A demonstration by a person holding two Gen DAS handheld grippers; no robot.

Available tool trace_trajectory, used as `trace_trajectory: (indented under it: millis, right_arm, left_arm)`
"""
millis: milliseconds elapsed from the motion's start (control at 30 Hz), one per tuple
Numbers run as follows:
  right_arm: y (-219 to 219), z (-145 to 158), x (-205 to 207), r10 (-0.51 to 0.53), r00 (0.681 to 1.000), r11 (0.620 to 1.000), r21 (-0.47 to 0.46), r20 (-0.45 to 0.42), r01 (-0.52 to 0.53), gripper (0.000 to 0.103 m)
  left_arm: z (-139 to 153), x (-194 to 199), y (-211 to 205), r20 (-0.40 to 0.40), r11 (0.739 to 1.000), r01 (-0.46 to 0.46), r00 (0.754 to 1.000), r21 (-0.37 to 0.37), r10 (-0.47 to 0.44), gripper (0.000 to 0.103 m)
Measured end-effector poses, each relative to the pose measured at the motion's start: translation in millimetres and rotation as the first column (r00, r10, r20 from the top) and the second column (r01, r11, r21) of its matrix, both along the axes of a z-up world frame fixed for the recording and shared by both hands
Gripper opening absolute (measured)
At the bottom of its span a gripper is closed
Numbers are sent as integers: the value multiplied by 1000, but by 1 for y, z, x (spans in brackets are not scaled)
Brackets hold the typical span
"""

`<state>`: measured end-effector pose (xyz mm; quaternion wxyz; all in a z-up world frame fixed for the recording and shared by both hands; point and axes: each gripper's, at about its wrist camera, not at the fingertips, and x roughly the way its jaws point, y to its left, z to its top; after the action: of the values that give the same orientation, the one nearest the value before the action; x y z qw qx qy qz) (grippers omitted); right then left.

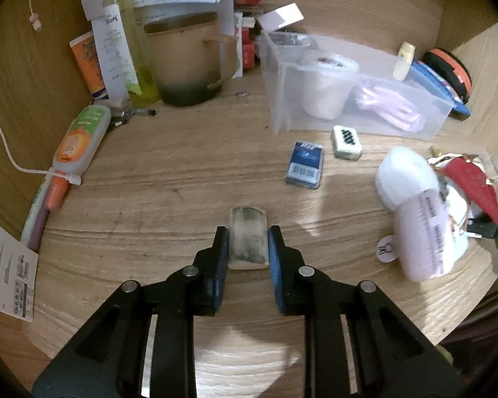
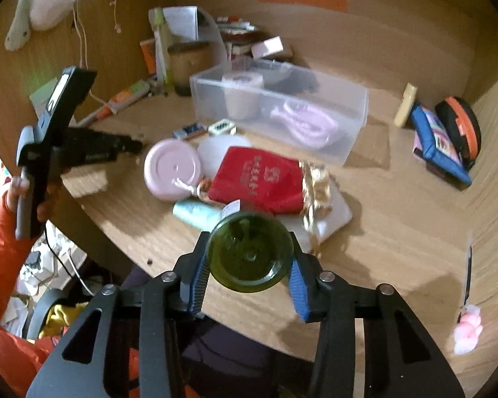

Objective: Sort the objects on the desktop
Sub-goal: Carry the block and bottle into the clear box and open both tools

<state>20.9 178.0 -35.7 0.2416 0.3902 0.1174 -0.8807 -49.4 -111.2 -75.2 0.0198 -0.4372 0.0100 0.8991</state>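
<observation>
In the left wrist view my left gripper [image 1: 248, 237] is shut on a small grey-white smudged block [image 1: 248, 232] that lies on the wooden desk [image 1: 169, 179]; both pads press its long sides. In the right wrist view my right gripper [image 2: 249, 248] is shut on a dark green bottle [image 2: 249, 255], seen from its base and held above the desk's front edge. Just beyond it lie a red pouch with gold trim [image 2: 259, 179] and a round pink container [image 2: 172, 169]. A hand in an orange sleeve holds the left gripper's body [image 2: 49, 139] at the left of that view.
A clear plastic bin [image 1: 441, 116] with a white roll and pink gloves stands at the back. Before it lie a blue box [image 1: 304, 164] and a white tile [image 1: 346, 141]. A mug [image 1: 186, 63], spray bottle [image 1: 132, 43] and orange tube [image 1: 79, 139] crowd the left; scissors [image 2: 468, 278] lie right.
</observation>
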Motion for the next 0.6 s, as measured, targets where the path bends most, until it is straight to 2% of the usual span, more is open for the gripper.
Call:
trace_trajectory:
  millis: [300,600]
  right_arm:
    - [-8,21,-25,-18,997,1000,-1,-70,18,38]
    - [-12,35,-58,-34,995,999,-38,-94,31,38]
  left_arm:
    - [39,4,14,-90,999,39,995,38,-35,23]
    - [74,-1,33,-167,994,92,983,57,-81,23]
